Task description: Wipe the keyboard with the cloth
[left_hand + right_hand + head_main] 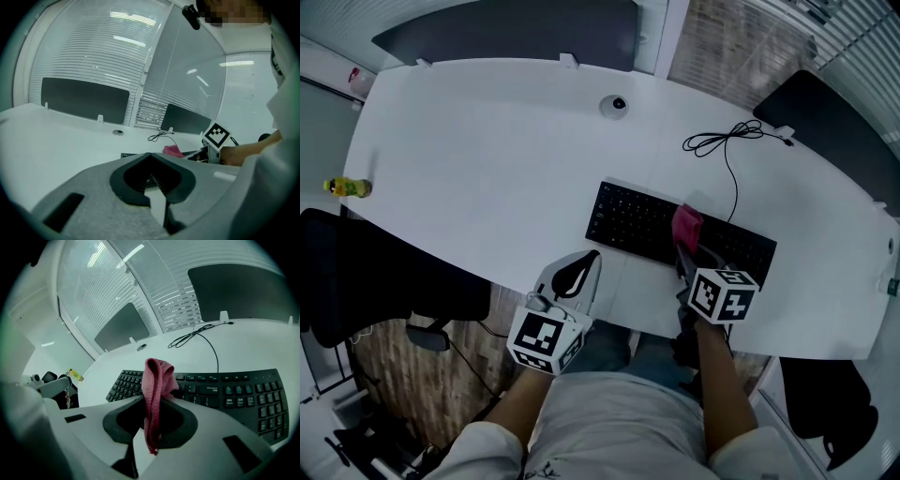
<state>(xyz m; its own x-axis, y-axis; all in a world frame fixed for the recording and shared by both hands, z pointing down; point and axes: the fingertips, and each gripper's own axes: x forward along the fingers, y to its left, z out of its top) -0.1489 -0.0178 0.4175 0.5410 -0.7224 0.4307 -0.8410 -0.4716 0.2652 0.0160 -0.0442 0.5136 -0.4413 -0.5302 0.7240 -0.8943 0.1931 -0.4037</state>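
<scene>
In the head view, the black keyboard (628, 223) lies near the front edge of the white table (487, 150). Its long axis runs left to right, with the right end slanting nearer the person. The pink cloth (686, 225) is over its middle, at the right gripper (682, 255). The left gripper (581, 270) is at the table edge, just left of the keyboard. The left gripper view shows its jaws together with nothing between them. Only the right gripper view shows those jaws pinching the cloth, which is folded upright with one end hanging behind them.
</scene>
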